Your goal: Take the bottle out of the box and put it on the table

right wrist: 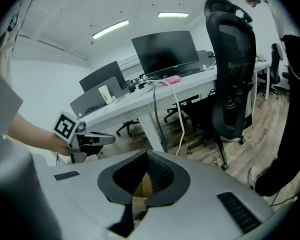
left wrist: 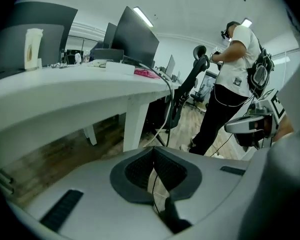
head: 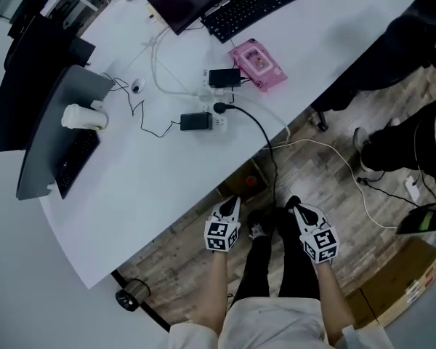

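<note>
On the floor at the bench (head: 160, 173) edge, a cardboard box (head: 245, 182) is seen, with something red inside; a bottle cannot be made out there. Left gripper (head: 234, 201) and right gripper (head: 293, 202) are held near it, both jaws pressed together, nothing pinched.

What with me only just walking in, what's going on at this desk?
A person stands at the white desk, holding the left gripper and the right gripper low over the floor, both shut and empty. A white bottle stands on the desk; a cardboard box sits on the floor to the person's right.
</note>
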Action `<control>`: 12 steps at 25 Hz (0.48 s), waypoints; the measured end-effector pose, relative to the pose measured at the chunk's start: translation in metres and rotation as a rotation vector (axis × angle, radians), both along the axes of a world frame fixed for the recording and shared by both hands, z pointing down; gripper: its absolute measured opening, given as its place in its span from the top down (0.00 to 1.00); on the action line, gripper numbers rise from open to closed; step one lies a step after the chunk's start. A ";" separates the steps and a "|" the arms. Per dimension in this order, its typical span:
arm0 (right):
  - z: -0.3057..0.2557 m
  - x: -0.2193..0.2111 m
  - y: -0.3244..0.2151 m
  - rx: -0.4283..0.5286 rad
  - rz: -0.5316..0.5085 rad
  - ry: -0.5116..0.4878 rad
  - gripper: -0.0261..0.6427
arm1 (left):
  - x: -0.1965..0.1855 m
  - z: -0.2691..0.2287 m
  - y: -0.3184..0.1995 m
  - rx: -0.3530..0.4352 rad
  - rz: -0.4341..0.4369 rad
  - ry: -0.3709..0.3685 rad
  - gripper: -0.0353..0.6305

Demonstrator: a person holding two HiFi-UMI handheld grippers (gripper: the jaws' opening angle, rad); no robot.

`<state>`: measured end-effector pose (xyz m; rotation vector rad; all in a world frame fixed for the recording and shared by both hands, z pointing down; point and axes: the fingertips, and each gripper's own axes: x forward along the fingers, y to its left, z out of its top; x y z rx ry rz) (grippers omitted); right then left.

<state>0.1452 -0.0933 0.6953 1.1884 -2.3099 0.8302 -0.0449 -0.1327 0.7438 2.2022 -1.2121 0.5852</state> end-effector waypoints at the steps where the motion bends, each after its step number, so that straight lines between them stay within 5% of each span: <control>1: 0.007 0.001 0.003 -0.007 -0.026 0.010 0.90 | 0.005 0.011 -0.002 -0.003 0.004 0.001 0.92; 12: 0.085 -0.010 -0.012 -0.076 -0.045 -0.053 0.90 | 0.012 0.098 0.008 -0.061 -0.026 -0.087 0.92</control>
